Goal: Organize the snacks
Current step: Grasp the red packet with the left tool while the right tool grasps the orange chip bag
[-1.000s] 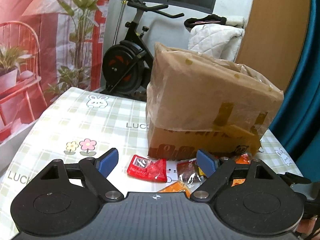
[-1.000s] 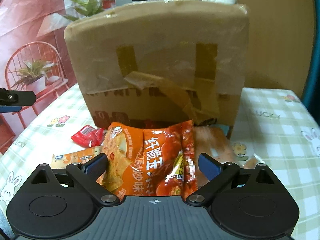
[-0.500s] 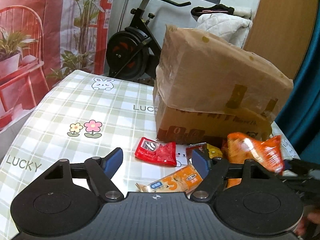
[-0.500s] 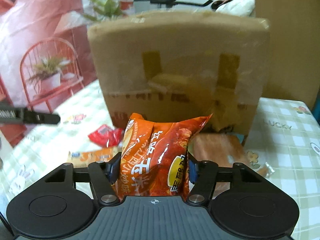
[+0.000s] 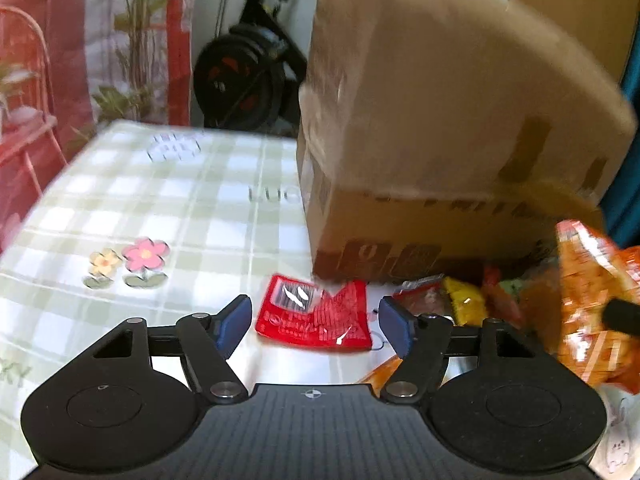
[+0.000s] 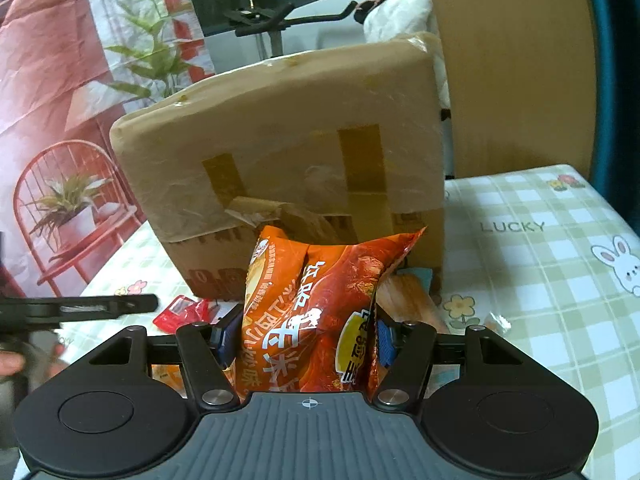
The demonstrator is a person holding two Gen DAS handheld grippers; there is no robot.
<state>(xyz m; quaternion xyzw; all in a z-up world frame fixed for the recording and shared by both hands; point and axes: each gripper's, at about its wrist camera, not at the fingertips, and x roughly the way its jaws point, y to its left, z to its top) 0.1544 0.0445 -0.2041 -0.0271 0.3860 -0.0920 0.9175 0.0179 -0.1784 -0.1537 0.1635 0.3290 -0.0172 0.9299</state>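
My right gripper (image 6: 306, 338) is shut on an orange snack bag (image 6: 316, 312) and holds it up in front of the cardboard box (image 6: 288, 160). The bag also shows at the right of the left wrist view (image 5: 596, 300). My left gripper (image 5: 316, 320) is open and empty, low over the table, with a red snack packet (image 5: 316, 314) lying between its fingers. The box (image 5: 440, 140) stands just behind that packet. Several small snacks (image 5: 460, 300) lie at the box's foot. The red packet also shows in the right wrist view (image 6: 182, 312).
The table has a green checked cloth (image 5: 160, 208) with flowers and rabbits. An exercise bike (image 5: 244, 76) stands beyond the far edge. A brown snack pack (image 6: 408, 300) lies behind the held bag. The cloth (image 6: 540, 248) stretches right of the box.
My right gripper has lifted the orange bag higher, off the table. My left gripper has moved forward, so the red packet now lies between its open fingers.
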